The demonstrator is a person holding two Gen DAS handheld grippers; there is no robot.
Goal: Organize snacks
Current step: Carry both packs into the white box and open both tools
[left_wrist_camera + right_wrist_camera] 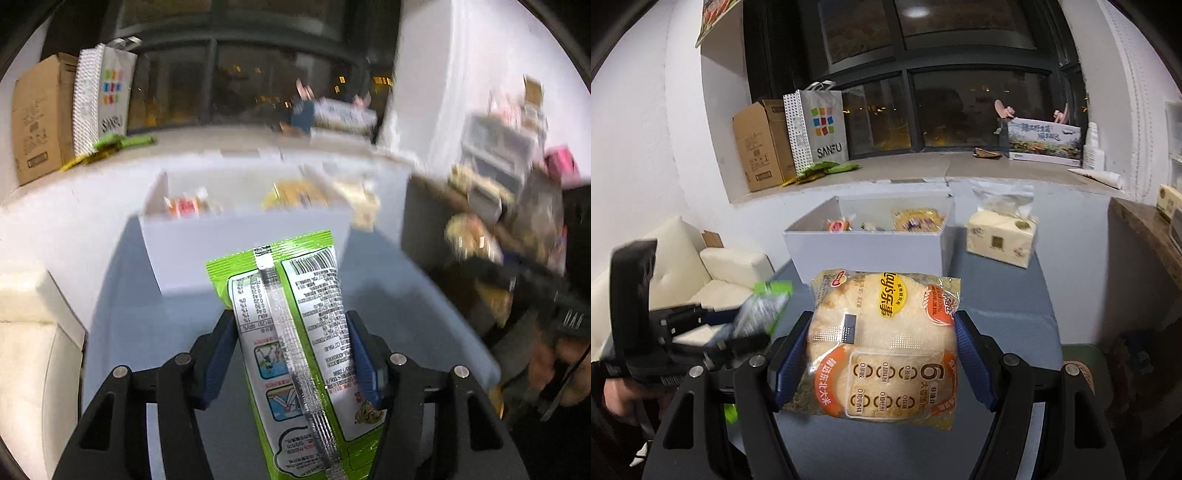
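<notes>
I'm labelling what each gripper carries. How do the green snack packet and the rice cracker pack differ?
The green snack packet is narrow and long, while the rice cracker pack is broad and squarish. The packet is opaque green and white with its back seam and barcode showing; the pack is clear, showing pale round crackers. The left gripper grips the packet, the right gripper the pack. Both point toward the white box.

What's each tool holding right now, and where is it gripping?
The left tool pinches the green snack packet across its lower middle, at both side edges. The right tool clamps the rice cracker bag across its middle sides.
</notes>
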